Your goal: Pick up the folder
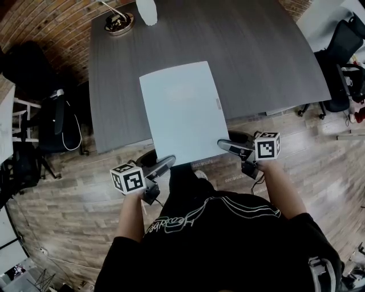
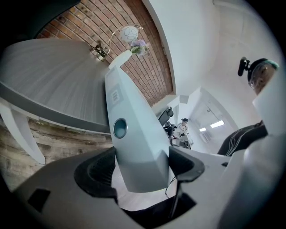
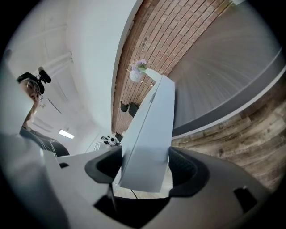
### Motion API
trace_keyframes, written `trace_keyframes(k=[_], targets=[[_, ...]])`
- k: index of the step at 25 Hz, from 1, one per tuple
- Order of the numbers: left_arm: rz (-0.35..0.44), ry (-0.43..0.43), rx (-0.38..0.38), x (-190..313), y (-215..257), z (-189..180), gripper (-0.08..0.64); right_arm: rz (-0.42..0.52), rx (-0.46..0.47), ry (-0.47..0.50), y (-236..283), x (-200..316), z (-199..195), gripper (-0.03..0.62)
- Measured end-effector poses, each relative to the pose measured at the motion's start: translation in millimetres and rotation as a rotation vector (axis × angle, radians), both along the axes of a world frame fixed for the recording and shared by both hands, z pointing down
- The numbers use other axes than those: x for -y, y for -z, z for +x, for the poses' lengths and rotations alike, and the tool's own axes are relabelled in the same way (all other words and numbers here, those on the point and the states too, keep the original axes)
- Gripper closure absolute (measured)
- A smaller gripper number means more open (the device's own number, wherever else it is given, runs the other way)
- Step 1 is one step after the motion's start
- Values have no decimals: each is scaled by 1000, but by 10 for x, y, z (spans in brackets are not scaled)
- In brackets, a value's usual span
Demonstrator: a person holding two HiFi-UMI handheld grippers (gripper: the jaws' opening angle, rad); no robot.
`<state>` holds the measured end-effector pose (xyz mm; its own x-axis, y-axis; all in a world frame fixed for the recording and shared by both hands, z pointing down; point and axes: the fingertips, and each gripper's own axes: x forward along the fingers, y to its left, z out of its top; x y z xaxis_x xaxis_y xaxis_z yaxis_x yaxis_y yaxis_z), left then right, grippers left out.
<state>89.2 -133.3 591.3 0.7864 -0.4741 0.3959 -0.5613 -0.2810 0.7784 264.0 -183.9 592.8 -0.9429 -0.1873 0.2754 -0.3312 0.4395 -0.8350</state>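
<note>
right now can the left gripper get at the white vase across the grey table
Probably not: the left gripper is shut on a near corner of the pale blue folder, and the white vase stands far beyond it.

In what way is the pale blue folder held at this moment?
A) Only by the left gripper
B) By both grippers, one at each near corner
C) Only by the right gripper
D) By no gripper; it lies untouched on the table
B: the left gripper and the right gripper each have their jaws closed on a near corner of the folder.
</note>
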Motion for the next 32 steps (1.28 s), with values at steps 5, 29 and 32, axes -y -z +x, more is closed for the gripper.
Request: trace_keyframes(k=[5, 29, 32], targets=[[1, 4, 6, -71, 10, 58, 193, 49, -14, -25, 92, -28, 28, 304], [318, 28, 123, -218, 1383, 120, 193, 370, 15, -10, 1437, -211, 59, 302], [357, 14, 140, -221, 1568, 119, 193, 425, 8, -16, 1638, -243, 59, 302]])
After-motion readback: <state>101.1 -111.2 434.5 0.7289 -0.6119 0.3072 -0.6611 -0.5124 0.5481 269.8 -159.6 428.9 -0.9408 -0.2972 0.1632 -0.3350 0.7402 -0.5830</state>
